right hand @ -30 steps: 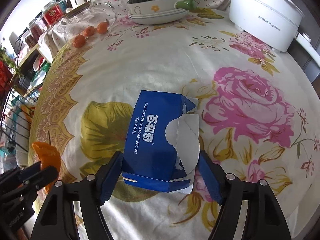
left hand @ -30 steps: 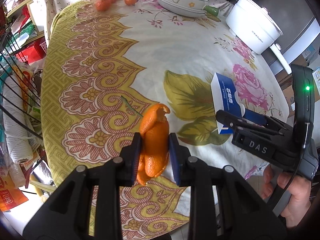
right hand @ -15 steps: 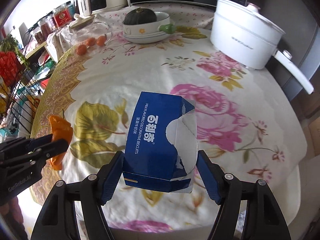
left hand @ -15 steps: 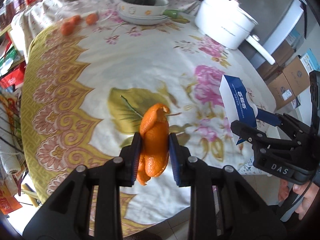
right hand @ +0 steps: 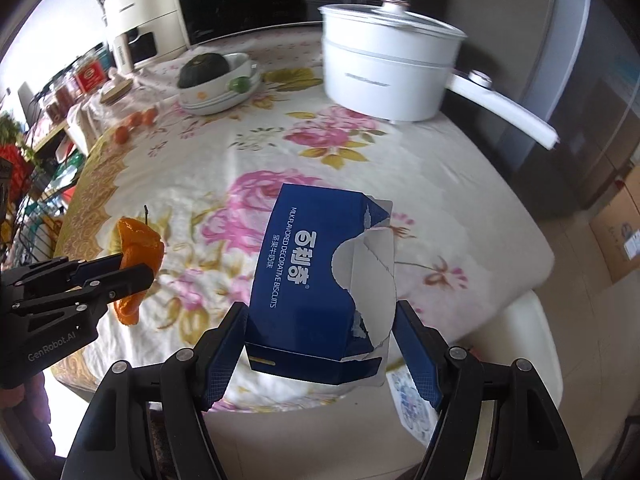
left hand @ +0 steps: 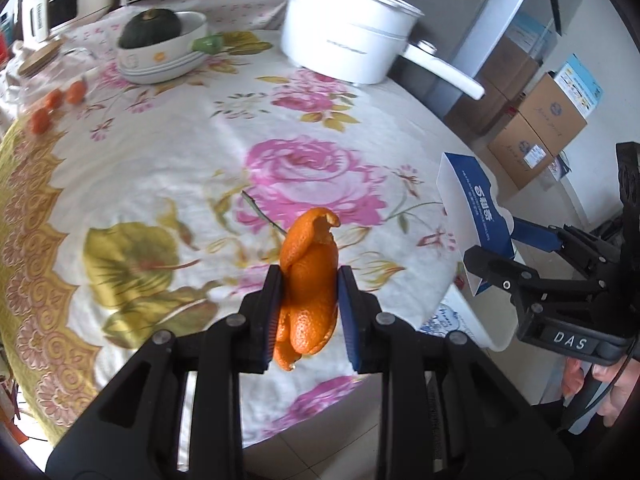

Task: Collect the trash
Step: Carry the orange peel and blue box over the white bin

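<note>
Left wrist view shows the left gripper point(left hand: 310, 296) pinched narrow on an orange peel point(left hand: 309, 280), which stands upright between the pads. Beside it the right gripper point(right hand: 320, 340), spread wide, clamps a torn blue biscuit box point(right hand: 320, 268) across its width, long axis pointing away. Both are lifted clear of the flowered table point(left hand: 160, 168), near its front edge; no bin is visible.

One orange peel point(left hand: 308, 280), one biscuit box point(right hand: 320, 280), one white pot point(right hand: 384, 68), three small oranges point(left hand: 52, 100).
</note>
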### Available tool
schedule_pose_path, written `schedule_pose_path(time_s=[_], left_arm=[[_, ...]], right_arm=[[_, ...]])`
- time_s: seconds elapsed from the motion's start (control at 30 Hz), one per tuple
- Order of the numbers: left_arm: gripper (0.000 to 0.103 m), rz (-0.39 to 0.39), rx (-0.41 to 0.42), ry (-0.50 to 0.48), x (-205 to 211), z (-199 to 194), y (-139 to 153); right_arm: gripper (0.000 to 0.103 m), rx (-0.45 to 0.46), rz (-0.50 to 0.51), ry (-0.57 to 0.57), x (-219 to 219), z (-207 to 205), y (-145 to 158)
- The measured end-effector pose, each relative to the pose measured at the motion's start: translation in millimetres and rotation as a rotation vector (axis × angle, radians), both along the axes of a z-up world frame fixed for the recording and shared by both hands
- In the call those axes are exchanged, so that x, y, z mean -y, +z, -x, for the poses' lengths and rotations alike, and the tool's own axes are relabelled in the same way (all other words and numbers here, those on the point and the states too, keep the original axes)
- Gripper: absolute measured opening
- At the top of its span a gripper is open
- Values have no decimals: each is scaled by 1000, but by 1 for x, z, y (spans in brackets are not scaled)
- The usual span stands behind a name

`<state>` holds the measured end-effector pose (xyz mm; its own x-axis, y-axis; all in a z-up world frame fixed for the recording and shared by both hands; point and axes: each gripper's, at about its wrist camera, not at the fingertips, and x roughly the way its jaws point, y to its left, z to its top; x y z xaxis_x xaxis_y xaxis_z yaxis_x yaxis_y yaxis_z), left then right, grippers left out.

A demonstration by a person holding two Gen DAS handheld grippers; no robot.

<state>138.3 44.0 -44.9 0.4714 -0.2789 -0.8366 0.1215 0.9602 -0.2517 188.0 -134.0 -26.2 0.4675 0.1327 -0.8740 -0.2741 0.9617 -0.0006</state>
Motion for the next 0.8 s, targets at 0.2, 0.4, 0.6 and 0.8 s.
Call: schedule_pose_path(time_s=[0.2, 0.4, 0.6, 0.8], left_arm=[[29, -3, -2, -70, 46, -6, 3], [29, 10, -24, -139, 93, -9, 1], [29, 46, -36, -205, 150, -8, 0], [29, 56, -38, -293, 210, -6, -9]], right_arm=[[74, 0, -9, -67, 52, 2, 5], [74, -24, -21, -149, 115, 14, -1], [74, -53, -37, -232, 173, 26, -10], [74, -74, -48, -297, 224, 40, -20]])
